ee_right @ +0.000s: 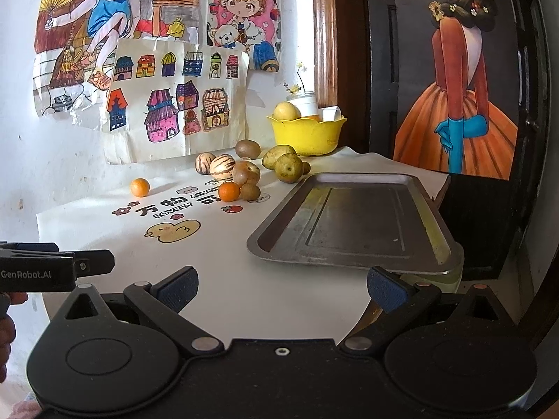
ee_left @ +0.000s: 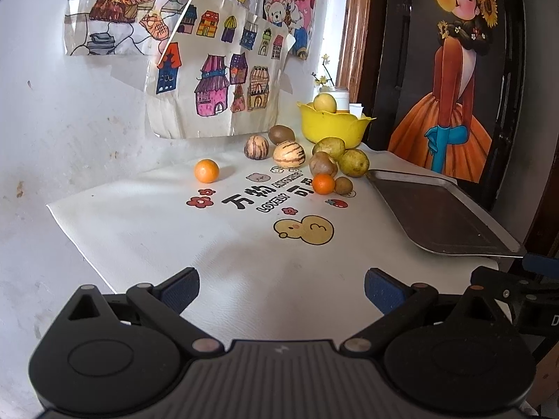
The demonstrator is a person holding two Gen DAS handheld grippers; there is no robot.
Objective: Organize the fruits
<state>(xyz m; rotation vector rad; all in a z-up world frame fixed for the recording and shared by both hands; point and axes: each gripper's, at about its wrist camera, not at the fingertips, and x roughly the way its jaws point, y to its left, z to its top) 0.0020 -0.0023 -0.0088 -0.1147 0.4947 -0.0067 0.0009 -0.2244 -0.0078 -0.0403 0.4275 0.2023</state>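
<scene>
While both grippers hover low over the white mat (ee_left: pixel 146 230), the left gripper (ee_left: pixel 281 291) and right gripper (ee_right: pixel 282 288) stand spread wide, holding nothing. Loose fruits (ee_left: pixel 316 160) cluster at the mat's far end beside a yellow bowl (ee_left: pixel 330 127), which holds what looks like a pear. A metal tray (ee_right: pixel 353 220) lies nearer, right.

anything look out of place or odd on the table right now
One small orange citrus fruit sits alone on the white printed mat, apart from the cluster near the yellow plastic bowl. The grey metal tray holds no fruit and overhangs the mat's edge. Nothing looks spilled or damaged.
</scene>
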